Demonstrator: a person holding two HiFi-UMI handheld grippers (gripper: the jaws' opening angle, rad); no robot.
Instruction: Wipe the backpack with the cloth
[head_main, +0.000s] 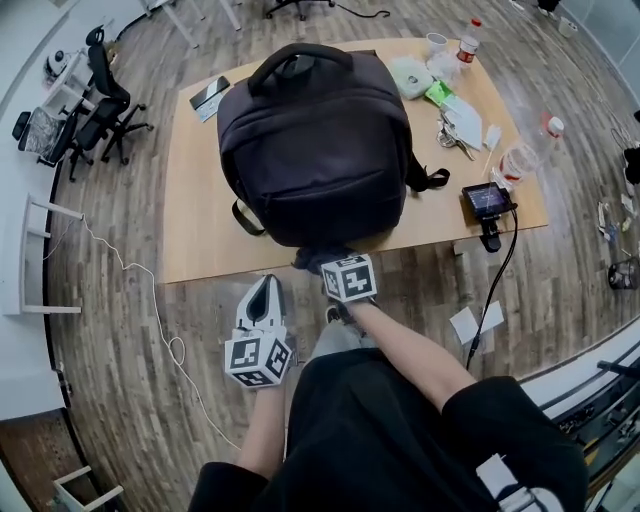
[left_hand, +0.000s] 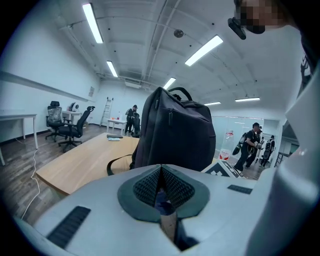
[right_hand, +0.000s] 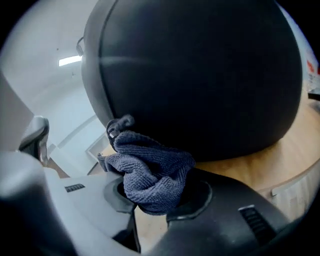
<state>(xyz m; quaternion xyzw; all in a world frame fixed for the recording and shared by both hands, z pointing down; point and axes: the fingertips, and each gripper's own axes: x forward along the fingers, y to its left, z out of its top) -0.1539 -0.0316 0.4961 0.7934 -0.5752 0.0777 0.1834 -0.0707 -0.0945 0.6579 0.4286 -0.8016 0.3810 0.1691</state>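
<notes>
A black backpack (head_main: 315, 150) stands on the wooden table (head_main: 195, 215), its handle toward the far side; it also fills the right gripper view (right_hand: 200, 70) and shows in the left gripper view (left_hand: 172, 132). My right gripper (head_main: 322, 262) is shut on a bunched dark blue-grey cloth (right_hand: 150, 170), which sits against the backpack's lower near face at the table's front edge. My left gripper (head_main: 263, 292) is shut with nothing in it, off the table's near edge and left of the right one, pointing toward the backpack.
On the table's right side lie a small screen device (head_main: 487, 200) with a cable, keys (head_main: 455, 135), bottles (head_main: 468, 42), a cup and a green packet. A dark flat item (head_main: 210, 93) lies at the far left corner. Office chairs (head_main: 100, 110) stand left.
</notes>
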